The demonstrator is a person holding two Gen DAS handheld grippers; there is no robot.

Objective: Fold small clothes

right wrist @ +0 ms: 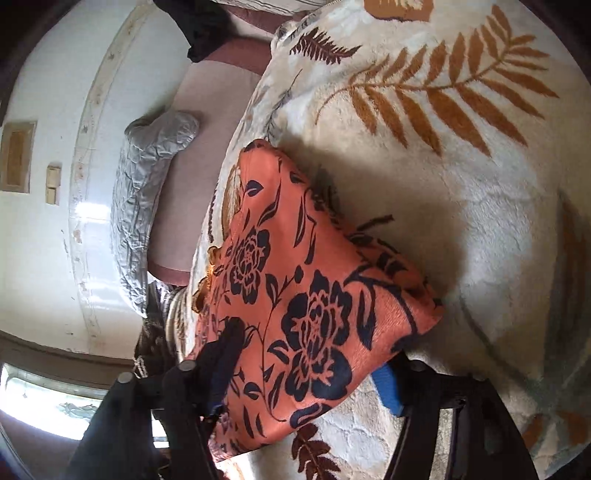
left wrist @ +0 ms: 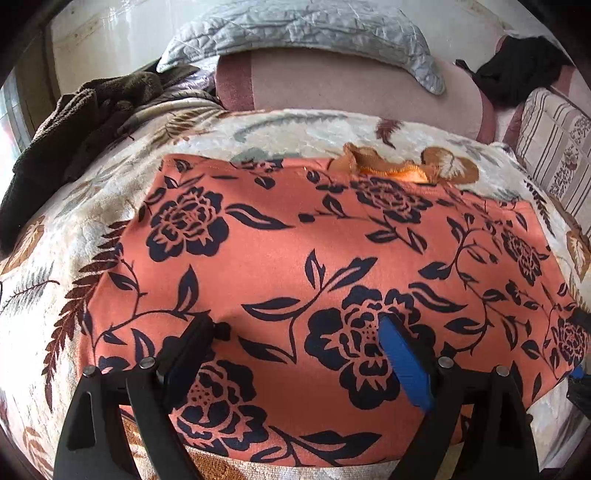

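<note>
An orange garment with a dark floral print lies flat on a cream leaf-patterned blanket. An orange ruffle shows at its far edge. My left gripper is open and hovers just above the garment's near part, one finger on each side of a printed flower. In the right wrist view the same garment has its edge between the fingers of my right gripper, which is open around it: the left finger lies over the cloth and the blue-padded finger lies under its edge.
A grey quilted pillow and a pink sheet lie beyond the blanket. A dark brown garment is heaped at the far left, a black one at the far right. A striped cushion is at the right.
</note>
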